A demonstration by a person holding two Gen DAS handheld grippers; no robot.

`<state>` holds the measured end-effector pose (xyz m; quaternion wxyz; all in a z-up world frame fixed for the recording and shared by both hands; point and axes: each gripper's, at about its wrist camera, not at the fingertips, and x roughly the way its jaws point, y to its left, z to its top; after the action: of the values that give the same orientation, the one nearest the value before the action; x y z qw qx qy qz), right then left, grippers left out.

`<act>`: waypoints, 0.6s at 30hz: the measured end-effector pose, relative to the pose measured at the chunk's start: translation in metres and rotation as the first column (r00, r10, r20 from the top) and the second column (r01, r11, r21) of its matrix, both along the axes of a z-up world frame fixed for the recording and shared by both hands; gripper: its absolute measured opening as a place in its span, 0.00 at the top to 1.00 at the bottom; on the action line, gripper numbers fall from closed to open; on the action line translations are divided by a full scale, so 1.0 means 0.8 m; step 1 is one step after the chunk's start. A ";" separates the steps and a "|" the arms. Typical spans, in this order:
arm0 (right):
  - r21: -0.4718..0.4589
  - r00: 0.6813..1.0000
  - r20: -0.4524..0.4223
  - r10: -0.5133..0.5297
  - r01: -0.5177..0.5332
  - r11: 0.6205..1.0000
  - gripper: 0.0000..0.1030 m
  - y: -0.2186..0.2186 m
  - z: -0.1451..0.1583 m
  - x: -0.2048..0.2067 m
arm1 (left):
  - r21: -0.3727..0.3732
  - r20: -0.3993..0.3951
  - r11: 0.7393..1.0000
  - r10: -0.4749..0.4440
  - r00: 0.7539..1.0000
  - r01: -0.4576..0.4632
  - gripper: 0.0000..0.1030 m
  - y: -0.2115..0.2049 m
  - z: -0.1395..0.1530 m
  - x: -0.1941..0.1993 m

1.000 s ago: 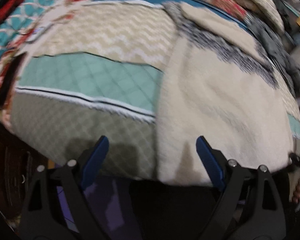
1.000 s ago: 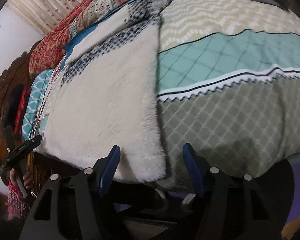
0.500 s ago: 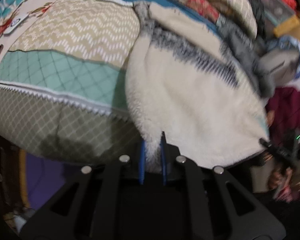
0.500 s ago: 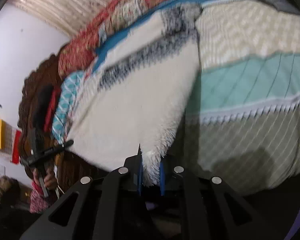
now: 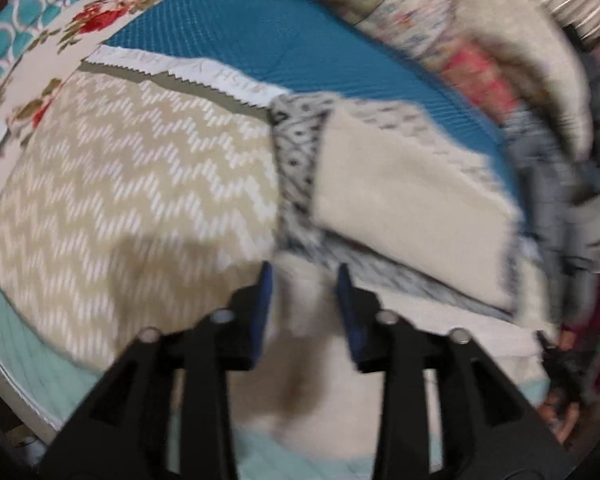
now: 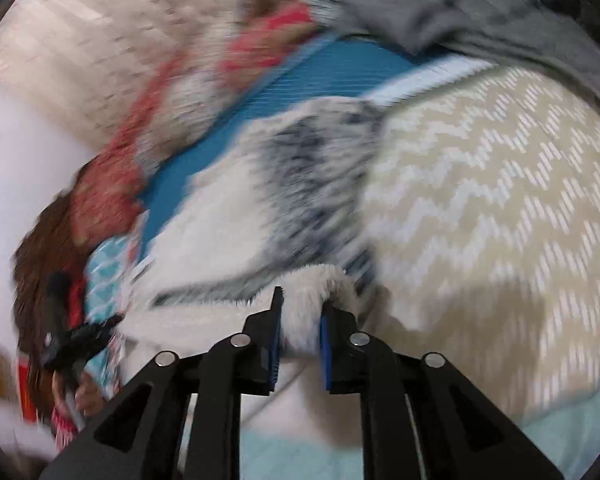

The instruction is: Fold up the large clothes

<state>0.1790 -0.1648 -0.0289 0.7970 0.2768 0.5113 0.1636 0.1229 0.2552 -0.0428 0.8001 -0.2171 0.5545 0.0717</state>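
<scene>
Left gripper (image 5: 305, 280) pointing steeply down, blue pads parted after recent widening, cream fluffy fleece garment with grey-black patterned band (image 5: 412, 196) bunched between them, contact unclear through blur. Right gripper (image 6: 300, 312) angled down, nearly closed, pinching fluffy white fold of same garment (image 6: 312, 280). Garment at centre, over beige zigzag quilt (image 5: 140, 168). Grey cloth (image 6: 480, 12) upper right.
</scene>
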 end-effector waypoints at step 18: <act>-0.028 0.950 0.311 -0.025 0.036 0.999 0.42 -0.022 0.074 -0.086 | 0.010 0.057 0.980 -0.200 0.978 0.200 0.54 -0.021 0.026 -0.049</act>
<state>0.1105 -0.1821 0.0306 0.8745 0.2422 0.3777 0.1843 0.0833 0.2386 -0.0218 0.8193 -0.1605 0.5503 -0.0142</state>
